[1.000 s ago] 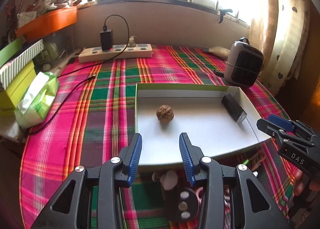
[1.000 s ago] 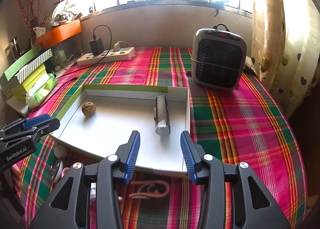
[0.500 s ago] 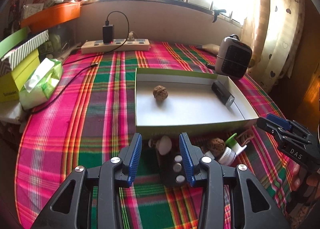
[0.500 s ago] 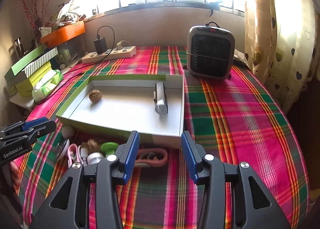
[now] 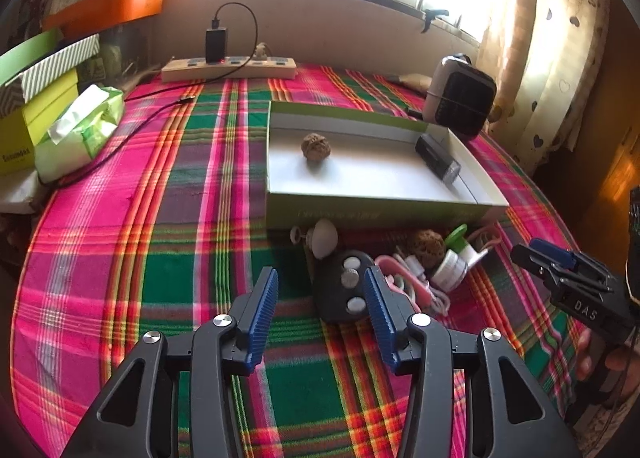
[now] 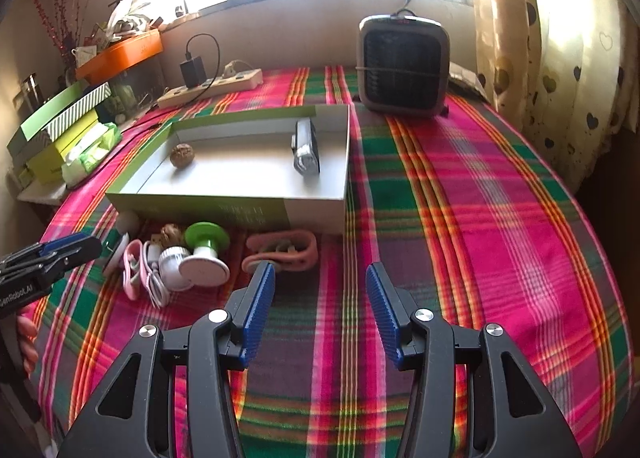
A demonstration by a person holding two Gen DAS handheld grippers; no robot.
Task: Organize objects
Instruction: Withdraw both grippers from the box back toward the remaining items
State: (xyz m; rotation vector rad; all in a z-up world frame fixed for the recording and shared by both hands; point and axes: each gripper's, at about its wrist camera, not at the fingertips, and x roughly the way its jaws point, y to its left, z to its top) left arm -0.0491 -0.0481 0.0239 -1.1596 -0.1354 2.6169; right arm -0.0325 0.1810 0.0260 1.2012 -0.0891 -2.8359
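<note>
A shallow green box (image 5: 372, 214) with a white floor holds a walnut (image 5: 316, 146) and a black device (image 5: 438, 162). In front of its near wall lies a pile: a black remote (image 5: 344, 290), a white knob (image 5: 324, 242), a second walnut (image 5: 428, 244), a green-capped piece (image 6: 206, 236), a white cable (image 6: 152, 278) and a pink strap (image 6: 284, 250). My left gripper (image 5: 320, 278) hovers just short of the remote, its jaws opening with nothing held. My right gripper (image 6: 320, 270) hangs over bare cloth right of the strap, jaws opening, empty.
A small heater (image 6: 402, 66) stands behind the box at the right. A power strip (image 5: 228, 70) with a charger lies along the back wall. A tissue pack (image 5: 80, 130) and stacked boxes (image 5: 36, 98) crowd the left edge. A curtain hangs at right.
Both grippers drew back from the box toward the table's near side, bringing the pile of small items into view. The left jaws spread wider; the right widened slightly.
</note>
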